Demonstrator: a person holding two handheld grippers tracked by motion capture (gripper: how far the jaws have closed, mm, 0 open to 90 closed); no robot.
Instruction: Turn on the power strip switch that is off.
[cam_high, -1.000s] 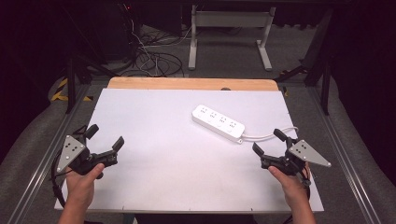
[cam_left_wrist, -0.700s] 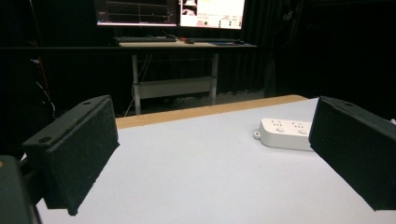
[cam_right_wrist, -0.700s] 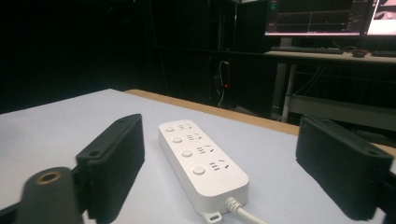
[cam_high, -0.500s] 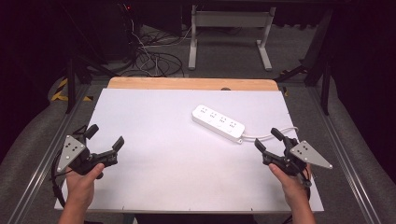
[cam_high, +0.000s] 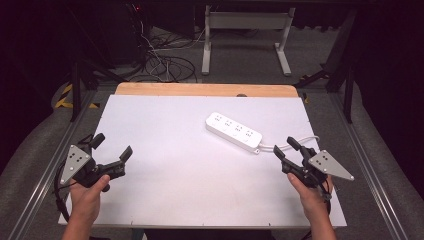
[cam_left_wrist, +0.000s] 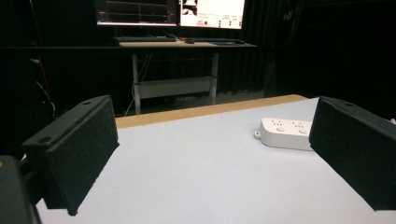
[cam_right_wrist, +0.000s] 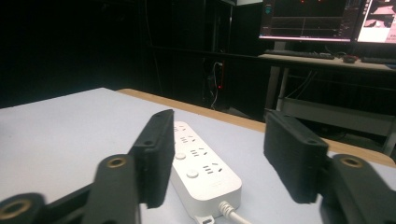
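A white power strip (cam_high: 233, 131) lies slanted on the white table top (cam_high: 175, 150), right of centre, its white cable (cam_high: 292, 144) curling off to the right. My right gripper (cam_high: 286, 149) sits just beyond the strip's cable end, open and empty, held by a hand at the lower right. In the right gripper view the power strip (cam_right_wrist: 198, 165) lies between and beyond the two jaws. My left gripper (cam_high: 112, 146) stands open and empty at the table's left edge. The left gripper view shows the strip (cam_left_wrist: 285, 132) far off, partly behind the right-hand jaw.
A wooden strip (cam_high: 205, 90) edges the table's far side. Beyond it are desk legs (cam_high: 245, 40) and tangled cables (cam_high: 160, 65) on the floor. A desk with monitors (cam_left_wrist: 173, 11) stands in the dark background. Metal rails (cam_high: 370, 170) run along both sides of the table.
The right gripper's jaws have drawn closer together, though they stay open. The left gripper and the power strip have not moved.
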